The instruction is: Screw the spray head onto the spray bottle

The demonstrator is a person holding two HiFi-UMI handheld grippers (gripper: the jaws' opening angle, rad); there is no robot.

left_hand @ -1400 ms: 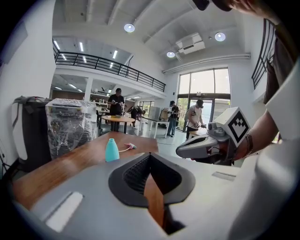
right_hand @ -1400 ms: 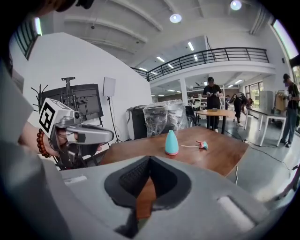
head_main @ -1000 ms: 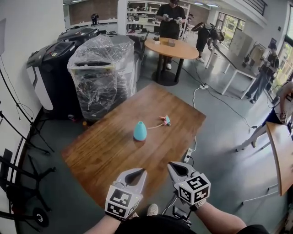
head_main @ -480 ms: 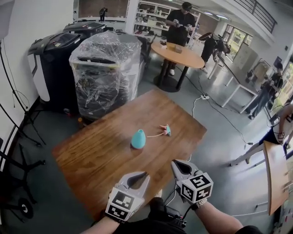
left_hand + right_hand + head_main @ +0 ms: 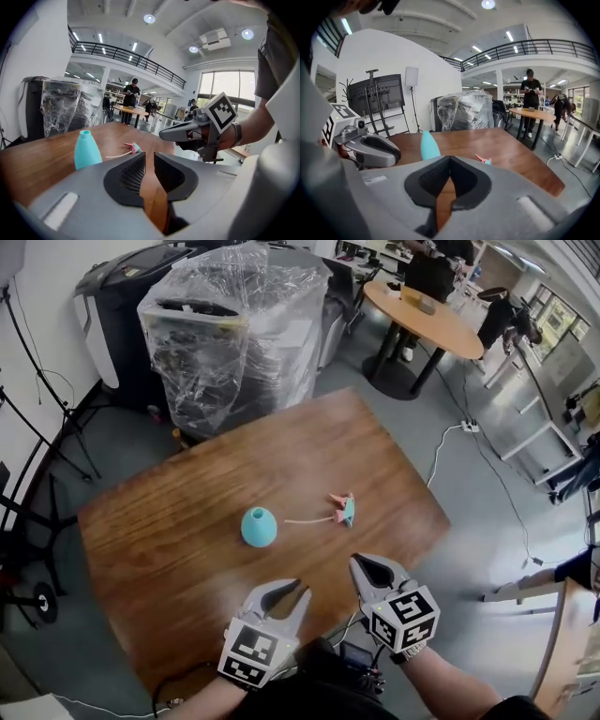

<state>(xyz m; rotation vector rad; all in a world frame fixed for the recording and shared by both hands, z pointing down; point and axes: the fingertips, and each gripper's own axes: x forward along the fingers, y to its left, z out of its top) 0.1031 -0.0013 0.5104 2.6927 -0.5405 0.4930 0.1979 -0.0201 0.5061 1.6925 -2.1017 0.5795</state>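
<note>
Tongs tilt down at near table (image 5: 169,549) edge: left tongs (image 5: 292,589) just opening, empty; right tongs (image 5: 361,564) closed. Spray bottle (image 5: 260,527) upright; spray head (image 5: 342,508) tube points left.

open lab hall: mezzanine railing (image 5: 543,47), plastic-wrapped machine (image 5: 234,324), round table (image 5: 427,315)

We see teal spray bottle (image 5: 260,527) upright, no cap, approx. mid wooden table (image 5: 169,521). Pink-&-teal spray head (image 5: 343,508) lies on its side near it, w/ white tube pointing toward bottle.
</note>
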